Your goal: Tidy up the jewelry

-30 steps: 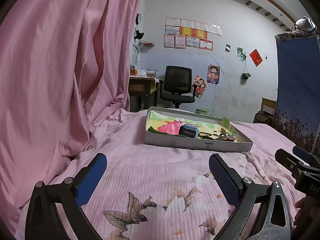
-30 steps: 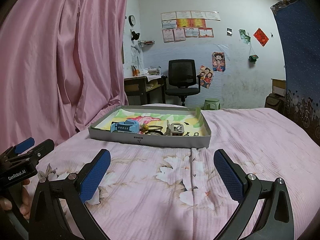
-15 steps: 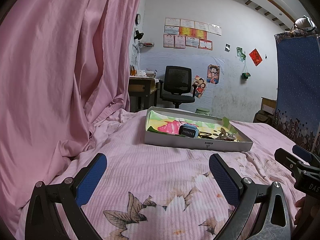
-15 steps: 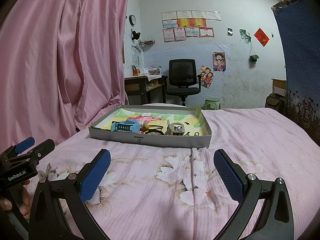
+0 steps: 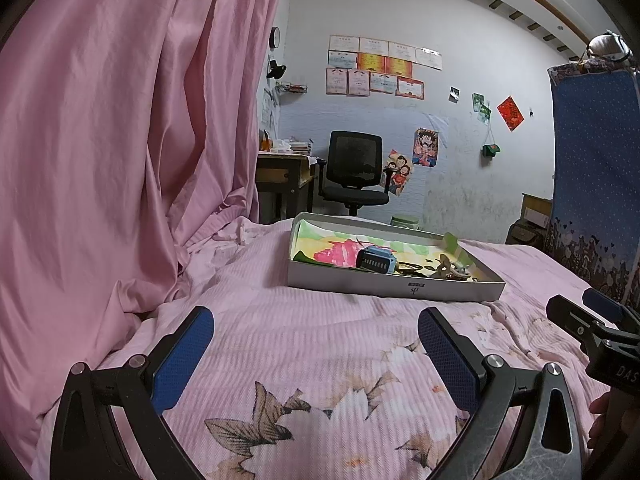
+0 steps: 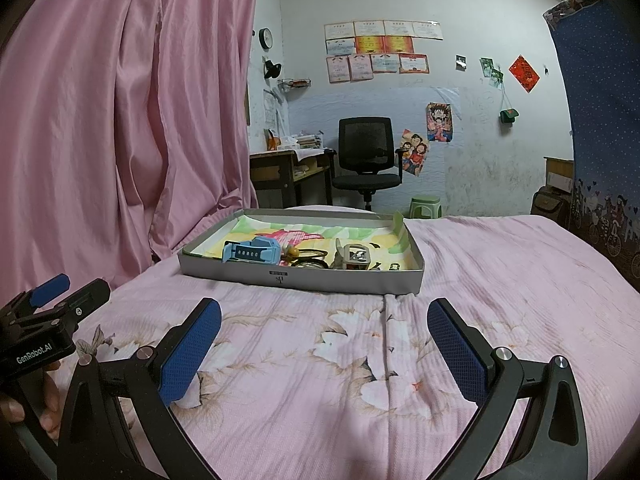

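Note:
A shallow grey tray point(image 5: 394, 287) point(image 6: 304, 278) lies on the pink bedspread ahead of both grippers, lined with colourful paper. Inside it sit a light blue watch point(image 6: 250, 251) point(image 5: 374, 260), a dark ring-shaped bangle point(image 6: 310, 256), a small silver piece point(image 6: 354, 257) and tiny bits at its right end. My left gripper point(image 5: 314, 332) hovers open over the bed, well short of the tray, with nothing between its blue pads. My right gripper point(image 6: 324, 326) is also open and empty, short of the tray's front wall.
Pink curtain point(image 5: 120, 140) hangs along the left of the bed. Beyond the bed stand a black office chair point(image 6: 366, 160), a wooden desk point(image 6: 288, 172) and a green stool point(image 6: 426, 205). A blue patterned cloth point(image 5: 592, 184) hangs at right.

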Action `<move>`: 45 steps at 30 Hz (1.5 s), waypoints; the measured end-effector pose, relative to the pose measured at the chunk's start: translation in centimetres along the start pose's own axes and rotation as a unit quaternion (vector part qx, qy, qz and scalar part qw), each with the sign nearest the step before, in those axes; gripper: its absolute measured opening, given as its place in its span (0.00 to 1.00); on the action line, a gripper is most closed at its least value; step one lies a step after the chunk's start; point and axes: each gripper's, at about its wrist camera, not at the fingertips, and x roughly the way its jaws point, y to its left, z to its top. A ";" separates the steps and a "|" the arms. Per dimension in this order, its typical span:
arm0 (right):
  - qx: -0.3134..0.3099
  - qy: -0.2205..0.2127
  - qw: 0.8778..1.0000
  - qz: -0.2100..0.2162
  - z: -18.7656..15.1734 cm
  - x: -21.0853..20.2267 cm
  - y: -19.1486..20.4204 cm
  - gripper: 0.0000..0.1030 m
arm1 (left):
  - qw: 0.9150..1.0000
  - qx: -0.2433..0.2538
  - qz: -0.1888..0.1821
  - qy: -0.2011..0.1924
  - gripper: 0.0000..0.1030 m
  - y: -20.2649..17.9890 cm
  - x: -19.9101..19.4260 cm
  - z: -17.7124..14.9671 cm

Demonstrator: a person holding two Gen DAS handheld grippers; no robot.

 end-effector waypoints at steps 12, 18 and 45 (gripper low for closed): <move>0.000 0.000 1.000 -0.001 0.1 0.0 0.0 0.99 | 1.000 0.001 0.000 0.000 1.00 -0.1 0.0 0.0; 0.000 0.000 1.000 0.000 0.1 0.0 0.0 0.99 | 1.000 0.001 0.000 -0.001 1.00 -0.1 0.0 0.0; -0.001 0.001 1.000 0.000 0.3 -0.1 0.0 0.99 | 0.999 -0.005 0.022 0.025 1.00 0.5 0.4 -0.7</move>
